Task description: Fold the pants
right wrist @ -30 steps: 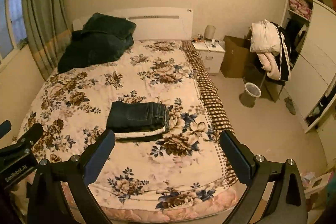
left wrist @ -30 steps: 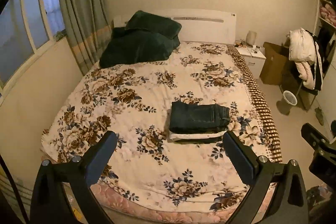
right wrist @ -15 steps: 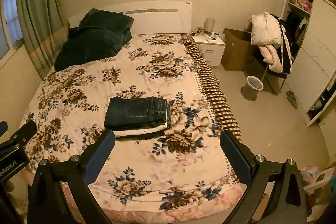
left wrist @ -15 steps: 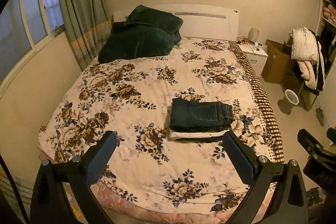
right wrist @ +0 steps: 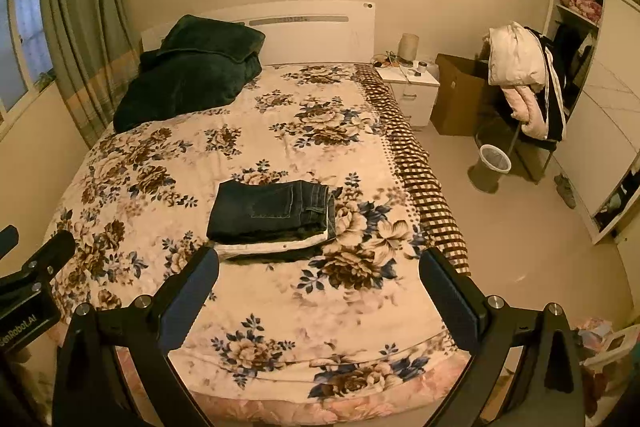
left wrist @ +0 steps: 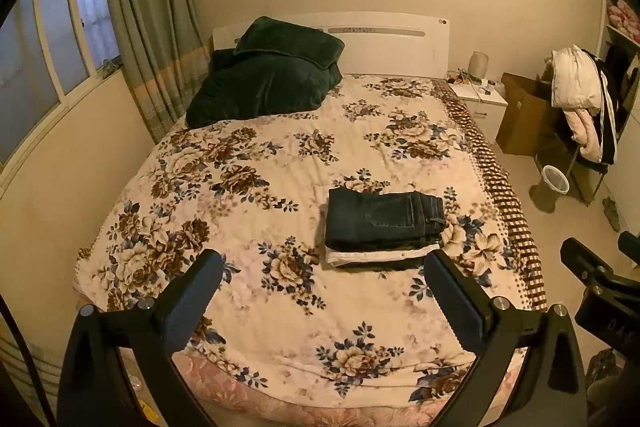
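Folded dark blue jeans (left wrist: 382,217) (right wrist: 270,209) top a small stack of folded pants, with a white pair and a dark pair under them, on the floral bedspread (left wrist: 248,187) (right wrist: 360,287). My left gripper (left wrist: 322,273) hangs open well above the foot of the bed, with nothing between its fingers. My right gripper (right wrist: 318,267) is open too, empty, at about the same height and beside the left one. Each gripper's body shows at the edge of the other's view.
A dark green blanket and pillow (left wrist: 266,77) lie at the headboard. Right of the bed stand a white nightstand (right wrist: 410,85), a cardboard box (right wrist: 456,95), a chair draped with clothes (right wrist: 524,75), a wastebasket (right wrist: 494,161) and a wardrobe (right wrist: 600,107). Curtain and window (left wrist: 48,39) on the left.
Both grippers have drawn back and up from the bed; the folded stack looks smaller and farther. Both stay open and empty.
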`<state>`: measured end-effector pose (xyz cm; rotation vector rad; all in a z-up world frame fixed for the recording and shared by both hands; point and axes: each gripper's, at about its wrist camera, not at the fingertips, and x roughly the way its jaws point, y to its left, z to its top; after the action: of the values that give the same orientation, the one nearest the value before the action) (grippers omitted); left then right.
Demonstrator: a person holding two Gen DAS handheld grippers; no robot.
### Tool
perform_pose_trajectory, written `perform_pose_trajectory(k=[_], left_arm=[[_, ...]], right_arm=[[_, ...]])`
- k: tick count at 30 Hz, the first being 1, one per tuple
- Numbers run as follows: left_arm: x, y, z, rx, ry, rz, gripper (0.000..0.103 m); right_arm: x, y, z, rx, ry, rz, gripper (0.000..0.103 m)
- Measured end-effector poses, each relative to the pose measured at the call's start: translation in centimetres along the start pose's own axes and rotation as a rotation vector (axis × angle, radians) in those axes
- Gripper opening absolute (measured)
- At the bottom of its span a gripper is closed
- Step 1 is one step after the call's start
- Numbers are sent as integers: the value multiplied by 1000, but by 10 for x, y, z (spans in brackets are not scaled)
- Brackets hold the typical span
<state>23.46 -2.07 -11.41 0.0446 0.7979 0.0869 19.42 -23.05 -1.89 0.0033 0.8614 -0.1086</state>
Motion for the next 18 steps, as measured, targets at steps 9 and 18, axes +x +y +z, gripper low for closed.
perform_pose_trajectory(k=[9, 18], left_arm=[[0, 0, -1, -1, -1, 3, 103], [-2, -1, -3, 0, -3, -2, 103]], right_arm=[[-2, 1, -2, -4, 2, 7, 102], [-4, 2, -8, -13, 6, 10, 102]])
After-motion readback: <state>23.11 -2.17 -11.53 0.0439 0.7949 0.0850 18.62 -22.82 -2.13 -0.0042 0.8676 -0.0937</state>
